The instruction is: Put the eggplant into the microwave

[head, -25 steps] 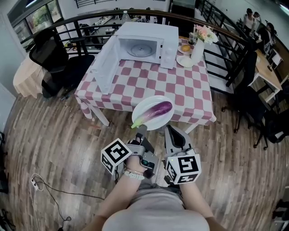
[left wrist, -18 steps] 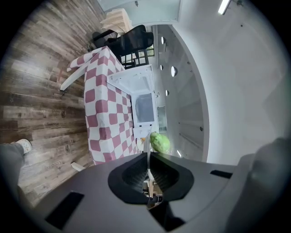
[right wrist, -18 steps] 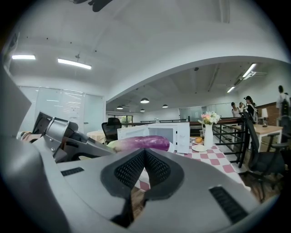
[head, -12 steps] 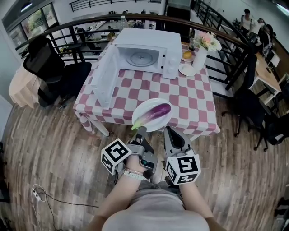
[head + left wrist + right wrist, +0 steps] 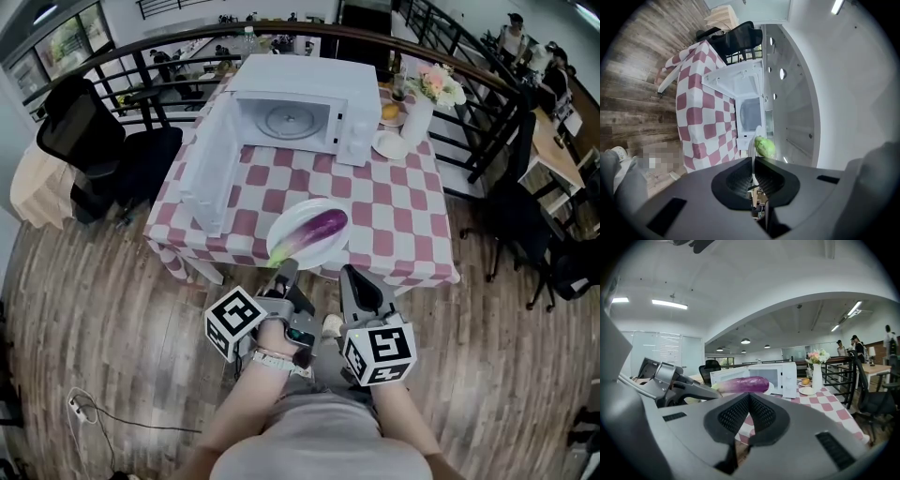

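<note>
Plate [image 5: 292,217] with eggplant [image 5: 319,228] nearer checkered table [image 5: 403,217], left gripper [image 5: 284,269] and right gripper [image 5: 347,272] pinching rim, plank floor [image 5: 103,309]

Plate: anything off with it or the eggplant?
The eggplant lies diagonally, and its green stem end seems to overhang the plate at the near-left rim, just above the left gripper. Nothing looks spilled or damaged.

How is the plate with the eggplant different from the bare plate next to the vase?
The eggplant plate is held up at its rim by the left tool; the bare plate rests on the checkered table beside the vase. The eggplant plate carries a purple eggplant; the bare plate carries nothing. Both are white and round.
</note>
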`<state>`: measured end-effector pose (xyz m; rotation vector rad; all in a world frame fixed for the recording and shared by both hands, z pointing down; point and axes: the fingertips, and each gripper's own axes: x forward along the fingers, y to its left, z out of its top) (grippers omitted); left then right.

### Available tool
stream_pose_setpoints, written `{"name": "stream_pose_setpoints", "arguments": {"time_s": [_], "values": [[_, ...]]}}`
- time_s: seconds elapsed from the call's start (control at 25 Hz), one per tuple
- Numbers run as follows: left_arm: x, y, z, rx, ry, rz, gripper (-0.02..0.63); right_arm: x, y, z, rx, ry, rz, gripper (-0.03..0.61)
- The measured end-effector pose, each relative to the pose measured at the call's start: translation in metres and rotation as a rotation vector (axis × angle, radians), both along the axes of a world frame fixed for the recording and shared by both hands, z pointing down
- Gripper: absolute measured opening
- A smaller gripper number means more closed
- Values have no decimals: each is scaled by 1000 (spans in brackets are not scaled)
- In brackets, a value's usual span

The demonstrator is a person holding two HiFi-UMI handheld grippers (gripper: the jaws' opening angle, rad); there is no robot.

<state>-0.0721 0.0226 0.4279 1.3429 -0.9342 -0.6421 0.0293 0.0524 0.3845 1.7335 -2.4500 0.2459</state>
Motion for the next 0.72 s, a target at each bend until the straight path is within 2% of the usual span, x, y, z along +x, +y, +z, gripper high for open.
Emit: {"name": "stream_pose_setpoints", "arguments": {"time_s": [0.36,0.72], "values": [[3,-51,11,-15,-7,-26,18,5,-56,13,-20,-17,-25,26],[8,-123,11,-15,-19,-83,18,17,-136,8,-5,-37,-78,26]]}}
